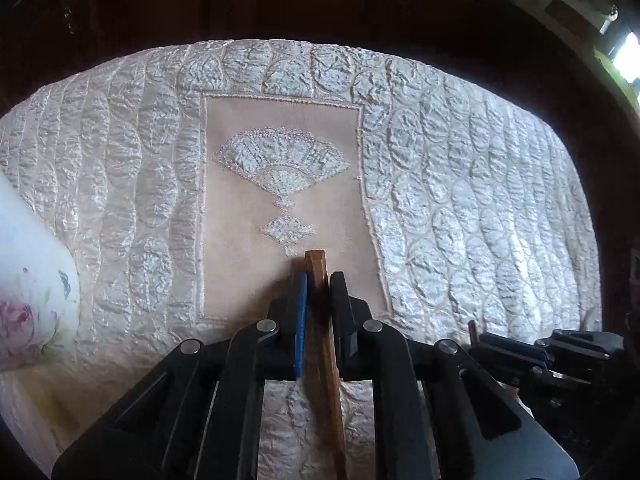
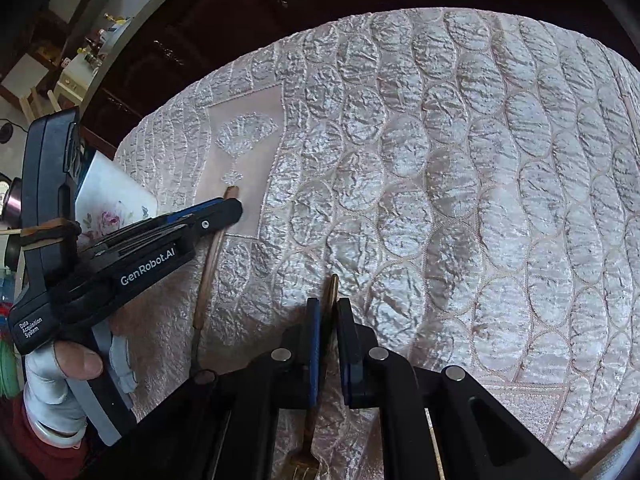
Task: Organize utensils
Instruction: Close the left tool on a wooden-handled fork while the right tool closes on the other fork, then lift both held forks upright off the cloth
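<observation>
My left gripper is shut on a brown wooden-handled utensil; the handle end sticks out past the fingertips over the beige panel of the tablecloth. Its working end is hidden below the frame. In the right wrist view the left gripper shows at the left, with the long brown handle running down under it. My right gripper is shut on a gold fork; the thin handle tip pokes out between the fingers and the tines hang low beneath the gripper. The right gripper appears at the lower right of the left wrist view.
A white floral-printed plate or tray lies at the table's left edge and also shows in the right wrist view. The quilted silver-white tablecloth covers the table. Dark wooden cabinets stand behind the far edge.
</observation>
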Demonstrator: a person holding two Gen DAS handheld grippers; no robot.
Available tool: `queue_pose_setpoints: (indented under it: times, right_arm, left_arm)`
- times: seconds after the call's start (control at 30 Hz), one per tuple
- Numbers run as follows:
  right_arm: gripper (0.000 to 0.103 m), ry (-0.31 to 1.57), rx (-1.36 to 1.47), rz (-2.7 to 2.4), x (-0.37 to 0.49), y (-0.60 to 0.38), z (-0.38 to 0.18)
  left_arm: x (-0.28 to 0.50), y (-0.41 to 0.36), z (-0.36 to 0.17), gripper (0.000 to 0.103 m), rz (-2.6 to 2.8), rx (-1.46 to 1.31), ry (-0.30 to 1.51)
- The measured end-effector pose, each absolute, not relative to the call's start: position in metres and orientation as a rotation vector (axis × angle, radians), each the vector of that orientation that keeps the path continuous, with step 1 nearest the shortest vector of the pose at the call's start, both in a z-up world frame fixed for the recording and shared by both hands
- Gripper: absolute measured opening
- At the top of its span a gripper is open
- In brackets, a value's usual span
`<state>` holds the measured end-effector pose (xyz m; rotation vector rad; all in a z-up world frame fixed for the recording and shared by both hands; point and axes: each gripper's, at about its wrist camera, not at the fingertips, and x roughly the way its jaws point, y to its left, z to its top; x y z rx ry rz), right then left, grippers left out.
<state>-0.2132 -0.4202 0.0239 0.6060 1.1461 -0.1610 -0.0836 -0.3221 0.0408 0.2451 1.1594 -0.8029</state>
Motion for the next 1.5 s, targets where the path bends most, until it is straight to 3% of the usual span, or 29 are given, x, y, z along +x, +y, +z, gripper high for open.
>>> queue_pose_setpoints:
  times: [0.57, 1.5]
  right_arm:
    - [0.006, 1.003, 0.486, -0.099, -0.224, -0.375, 0.112]
    - [0.006, 0.942, 0.393, -0.041, -0.218, -0.333, 0.155]
  left_arm:
    - [-0.122, -0.214, 0.133, 0.010, -0.824, 0.154, 0.965]
    - [-0.143, -0.156, 0.181, 0.009, -0.794, 0.086, 0.860]
